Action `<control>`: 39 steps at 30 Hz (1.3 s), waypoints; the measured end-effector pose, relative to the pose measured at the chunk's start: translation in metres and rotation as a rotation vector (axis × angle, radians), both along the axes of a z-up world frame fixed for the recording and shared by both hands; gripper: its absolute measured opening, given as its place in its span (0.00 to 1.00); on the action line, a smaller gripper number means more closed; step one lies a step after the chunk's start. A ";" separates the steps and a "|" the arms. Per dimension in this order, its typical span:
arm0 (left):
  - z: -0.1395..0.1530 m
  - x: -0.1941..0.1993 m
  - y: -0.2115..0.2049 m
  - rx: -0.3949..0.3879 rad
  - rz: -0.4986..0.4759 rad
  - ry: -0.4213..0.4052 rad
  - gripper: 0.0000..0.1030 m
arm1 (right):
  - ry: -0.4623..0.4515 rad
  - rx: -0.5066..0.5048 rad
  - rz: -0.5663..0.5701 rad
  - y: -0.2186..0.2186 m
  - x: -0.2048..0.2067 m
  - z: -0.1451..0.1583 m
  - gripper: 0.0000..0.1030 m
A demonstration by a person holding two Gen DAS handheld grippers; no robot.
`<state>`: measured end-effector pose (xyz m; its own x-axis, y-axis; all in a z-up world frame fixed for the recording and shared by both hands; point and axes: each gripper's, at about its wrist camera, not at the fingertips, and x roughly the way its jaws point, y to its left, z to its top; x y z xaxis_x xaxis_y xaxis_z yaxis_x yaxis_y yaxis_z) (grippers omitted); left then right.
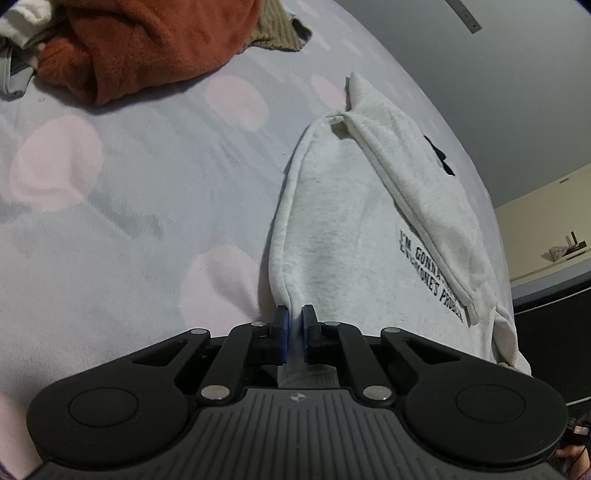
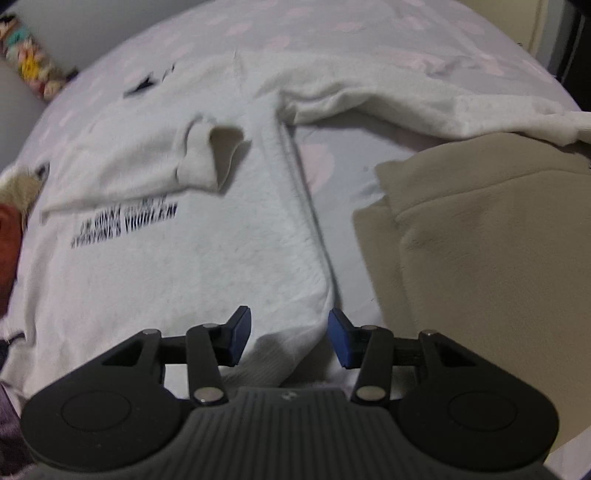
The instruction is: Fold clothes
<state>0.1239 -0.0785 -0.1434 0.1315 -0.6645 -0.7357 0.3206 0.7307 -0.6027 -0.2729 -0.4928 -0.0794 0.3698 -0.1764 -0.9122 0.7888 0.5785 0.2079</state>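
Observation:
A white sweatshirt (image 1: pixel 332 229) with black lettering lies on a pale bed cover with pink dots. In the left wrist view one sleeve (image 1: pixel 417 184) is folded across its front, and my left gripper (image 1: pixel 294 321) is shut on the sweatshirt's hem corner at its left edge. In the right wrist view the same sweatshirt (image 2: pixel 192 243) is spread flat, a sleeve cuff (image 2: pixel 207 155) lies folded over the chest and the other sleeve (image 2: pixel 406 99) stretches away to the right. My right gripper (image 2: pixel 290 332) stands open, its fingers on either side of the ribbed hem corner.
A rust-orange fleece garment (image 1: pixel 147 44) and an olive knit piece (image 1: pixel 277 29) are heaped at the far side of the bed. A beige garment (image 2: pixel 491 251) lies to the right of the sweatshirt. The bed edge and a dark floor run along the right (image 1: pixel 554 314).

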 end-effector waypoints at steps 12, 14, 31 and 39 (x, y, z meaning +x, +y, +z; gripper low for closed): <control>0.023 0.005 0.014 0.088 -0.003 -0.048 0.02 | -0.014 -0.032 0.013 0.010 -0.023 0.025 0.15; 0.017 0.006 0.011 0.112 -0.006 -0.033 0.02 | 0.001 -0.004 0.003 0.009 -0.033 0.020 0.15; 0.042 -0.002 0.006 0.197 0.002 -0.211 0.14 | -0.065 -0.120 0.051 0.011 -0.014 0.035 0.46; 0.062 0.012 -0.033 0.198 -0.056 -0.320 0.14 | -0.128 -0.138 0.082 -0.008 0.035 0.043 0.59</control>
